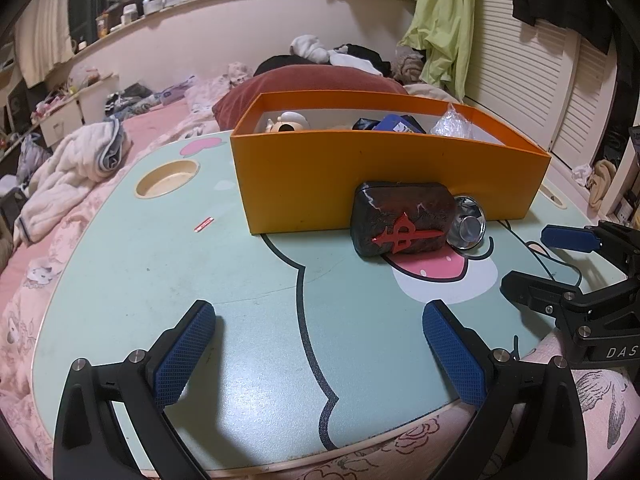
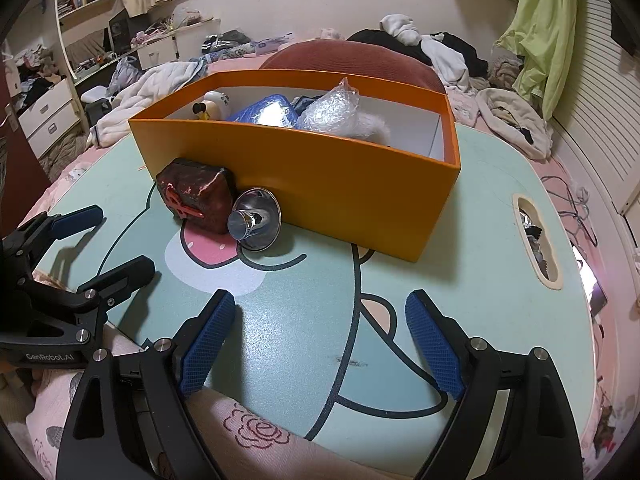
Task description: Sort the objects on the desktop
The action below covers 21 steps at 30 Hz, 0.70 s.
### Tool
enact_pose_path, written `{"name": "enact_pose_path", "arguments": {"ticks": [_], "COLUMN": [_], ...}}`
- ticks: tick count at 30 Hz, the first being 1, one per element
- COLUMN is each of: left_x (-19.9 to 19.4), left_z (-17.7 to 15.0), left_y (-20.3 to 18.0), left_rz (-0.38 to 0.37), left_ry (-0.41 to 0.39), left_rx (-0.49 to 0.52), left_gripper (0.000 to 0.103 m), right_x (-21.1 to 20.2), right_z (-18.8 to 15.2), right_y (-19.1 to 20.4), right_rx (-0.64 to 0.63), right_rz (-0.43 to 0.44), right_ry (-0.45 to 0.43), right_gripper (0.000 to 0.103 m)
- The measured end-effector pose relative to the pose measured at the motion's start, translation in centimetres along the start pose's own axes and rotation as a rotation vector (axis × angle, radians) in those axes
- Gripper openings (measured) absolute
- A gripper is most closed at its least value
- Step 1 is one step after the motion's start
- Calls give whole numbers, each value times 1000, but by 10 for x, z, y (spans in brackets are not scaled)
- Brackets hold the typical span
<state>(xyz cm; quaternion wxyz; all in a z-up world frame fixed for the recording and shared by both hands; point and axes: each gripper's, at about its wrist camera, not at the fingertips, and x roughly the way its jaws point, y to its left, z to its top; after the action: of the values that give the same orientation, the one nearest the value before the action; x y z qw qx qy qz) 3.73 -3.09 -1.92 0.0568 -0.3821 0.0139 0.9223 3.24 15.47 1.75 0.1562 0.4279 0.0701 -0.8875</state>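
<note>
An orange box [image 1: 384, 180] [image 2: 320, 184] stands on the pale green cartoon table [image 1: 160, 272] [image 2: 480, 216], holding a duck toy [image 2: 212, 108], a blue pouch [image 2: 268, 112] and a clear plastic wrap [image 2: 332, 110]. Against its front wall leans a dark pouch with a red emblem [image 1: 400, 220] [image 2: 196, 196], and beside that lies a shiny metal cup [image 1: 468, 226] [image 2: 254, 224]. My left gripper [image 1: 320, 320] [image 2: 96, 240] hovers open over the table's near edge, nothing between its fingers. My right gripper [image 2: 320, 312] [image 1: 536, 256] is also open and empty, to the right of the left one.
A round cup hole [image 1: 166, 179] sits at the table's far left, a slot [image 2: 536, 240] at its right. A small red strip [image 1: 203, 225] lies on the table. The table rests on a pink bed with a red pillow [image 1: 308, 84], blankets and clothes around it.
</note>
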Motion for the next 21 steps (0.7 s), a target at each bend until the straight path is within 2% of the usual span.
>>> {"name": "enact_pose_path", "arguments": {"ticks": [21], "left_x": [0], "left_z": [0], "left_y": [0], "left_rz": [-1], "left_ry": [0], "left_rx": [1], "left_gripper": [103], "right_x": [-5], "right_z": [-3], "right_y": [1], "right_rx": [1], "right_rz": [-1], "right_ry": [-1], "right_gripper": [87]}}
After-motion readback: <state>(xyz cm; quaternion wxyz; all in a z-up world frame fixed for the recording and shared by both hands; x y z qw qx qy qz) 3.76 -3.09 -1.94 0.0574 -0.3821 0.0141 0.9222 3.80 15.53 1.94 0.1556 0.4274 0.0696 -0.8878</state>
